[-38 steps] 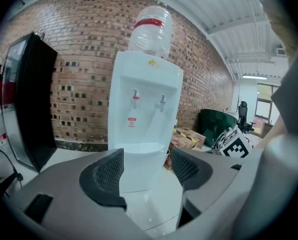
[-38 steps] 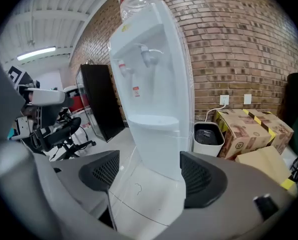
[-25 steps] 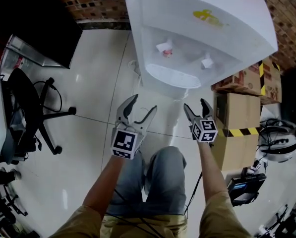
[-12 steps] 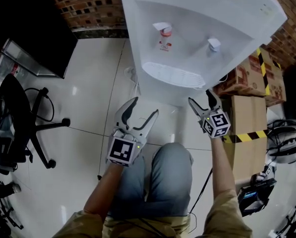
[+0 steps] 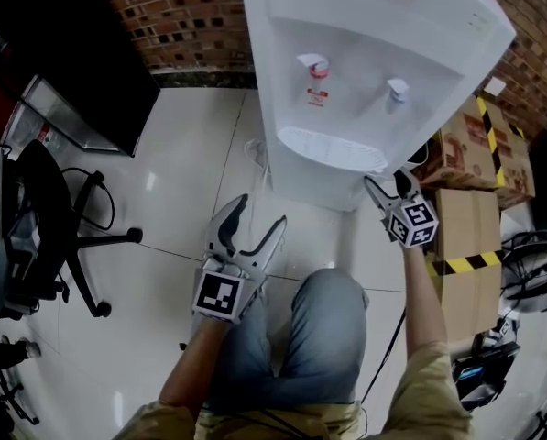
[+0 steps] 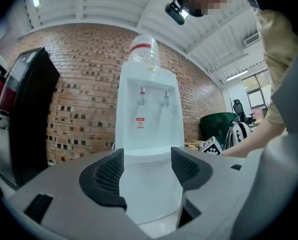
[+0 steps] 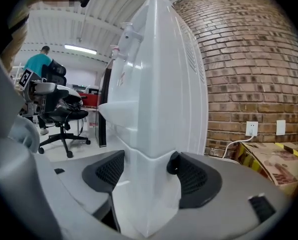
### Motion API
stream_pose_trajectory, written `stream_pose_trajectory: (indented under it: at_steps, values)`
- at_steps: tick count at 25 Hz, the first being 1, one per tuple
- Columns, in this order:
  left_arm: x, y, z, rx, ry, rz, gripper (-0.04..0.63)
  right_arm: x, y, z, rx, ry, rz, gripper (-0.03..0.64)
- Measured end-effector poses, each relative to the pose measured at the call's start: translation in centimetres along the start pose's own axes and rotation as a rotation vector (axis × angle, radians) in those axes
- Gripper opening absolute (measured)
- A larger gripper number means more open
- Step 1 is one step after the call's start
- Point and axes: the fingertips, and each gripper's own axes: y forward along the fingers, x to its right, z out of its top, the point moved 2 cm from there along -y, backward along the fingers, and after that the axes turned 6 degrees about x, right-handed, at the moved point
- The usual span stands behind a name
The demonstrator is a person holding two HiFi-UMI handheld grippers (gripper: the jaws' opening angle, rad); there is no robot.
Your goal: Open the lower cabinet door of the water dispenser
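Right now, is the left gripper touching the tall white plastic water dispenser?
Apart. The head view shows pale floor tile between the left gripper's open jaws and the tall white plastic water dispenser.

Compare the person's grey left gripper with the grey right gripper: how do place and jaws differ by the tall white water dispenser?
Place: the grey left gripper hangs over the floor, short of the tall white water dispenser; the grey right gripper is at its lower right front corner. Jaws: the left gripper's stand wide, nothing between them; the right gripper's are closing, that corner between them. Both point toward the dispenser.
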Motion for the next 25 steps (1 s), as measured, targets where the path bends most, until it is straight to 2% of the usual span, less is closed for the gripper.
stream_pose_trajectory:
  at_steps: [3, 6, 10, 14, 17, 20, 21, 22, 24, 25]
  values:
    - [-0.3, -0.1, 0.3, 0.012, -0.014, 0.015, 0.298, 0.0, 0.0, -0.1, 0.01, 0.04, 0.006, 0.329]
    - [-0.7, -0.3, -0.8, 0.026, 0.007, 0.021, 0.297, -0.2, 0.0, -0.3, 0.006, 0.076, 0.004, 0.32]
    - [0.2, 0.1, -1.8, 0.027, 0.008, -0.002, 0.291, -0.4, -0.4, -1.0, -0.005, 0.121, 0.001, 0.276]
    - [1.1, 0.8, -1.8, 0.023, 0.004, -0.025, 0.291, -0.4, -0.6, -1.0, -0.015, 0.138, -0.003, 0.272]
    - [1.4, 1.2, -1.6, 0.031, -0.003, -0.037, 0.29, -0.7, -1.8, -2.1, -0.059, 0.115, 0.015, 0.177]
    - [1.2, 1.4, -1.6, 0.038, -0.013, -0.038, 0.29, -2.4, -2.7, -2.6, -0.084, 0.06, 0.11, 0.141]
    - [1.2, 1.4, -1.6, 0.037, -0.017, -0.037, 0.29, -3.9, -2.5, -2.5, -0.084, 0.024, 0.175, 0.063]
    - [1.2, 1.4, -1.7, 0.034, -0.018, -0.038, 0.29, -5.9, -1.9, -2.3, -0.085, -0.021, 0.24, 0.035]
    - [1.1, 1.3, -1.8, 0.03, -0.011, -0.04, 0.29, -9.6, -0.5, -2.0, -0.085, -0.092, 0.315, 0.037]
    - [1.1, 1.2, -1.7, 0.03, -0.008, -0.039, 0.29, -10.9, 0.1, -1.8, -0.081, -0.094, 0.323, 0.072]
